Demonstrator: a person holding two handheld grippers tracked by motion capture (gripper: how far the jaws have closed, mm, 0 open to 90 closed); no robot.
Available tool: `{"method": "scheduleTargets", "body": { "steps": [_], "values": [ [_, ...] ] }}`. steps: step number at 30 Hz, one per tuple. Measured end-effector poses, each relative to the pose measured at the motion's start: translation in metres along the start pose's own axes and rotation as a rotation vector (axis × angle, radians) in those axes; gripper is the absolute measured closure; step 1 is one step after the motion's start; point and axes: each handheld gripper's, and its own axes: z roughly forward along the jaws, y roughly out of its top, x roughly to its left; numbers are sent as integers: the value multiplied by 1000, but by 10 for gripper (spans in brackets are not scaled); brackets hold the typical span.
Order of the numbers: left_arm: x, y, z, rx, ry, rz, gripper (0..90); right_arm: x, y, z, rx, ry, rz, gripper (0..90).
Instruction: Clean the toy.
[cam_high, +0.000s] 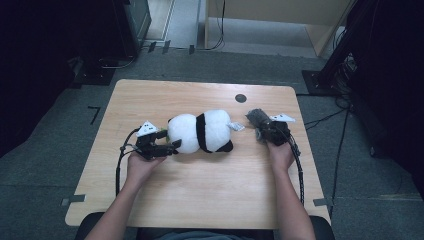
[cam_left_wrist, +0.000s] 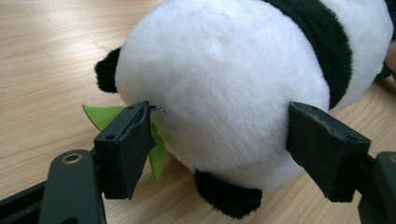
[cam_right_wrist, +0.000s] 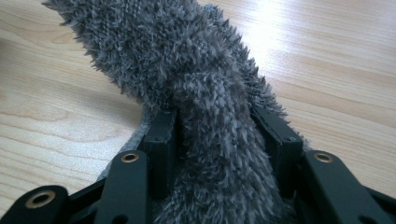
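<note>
Two grippers flank the panda (cam_high: 204, 131) mid-table: your left gripper (cam_left_wrist: 219, 140) clamps its white head at the left end, while your right gripper (cam_right_wrist: 219, 140), just right of it, is closed on a grey fuzzy cloth (cam_right_wrist: 187, 79).

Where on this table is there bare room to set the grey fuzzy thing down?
The near strip of the table between the forearms is bare, also the far edge behind the plush panda. The middle row is crowded.
</note>
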Motion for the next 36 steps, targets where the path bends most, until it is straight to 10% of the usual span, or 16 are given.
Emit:
{"method": "scheduleTargets", "body": {
  "steps": [14, 23, 27, 36],
  "values": [
    [0, 0, 0, -2, -2, 3, 235, 5, 0, 0, -5, -26, -40, 623],
    [-3, 3, -2, -5, 12, -13, 241, 2, 2, -4, -7, 1, 8, 734],
    [-3, 3, -3, -9, 13, -14, 242, -2, 8, -10, 28, 54, 119, 748],
    [-5, 4, -6, -18, -12, -1, 218, 8, 11, -29, 32, 89, 107, 744]
  ]
}}
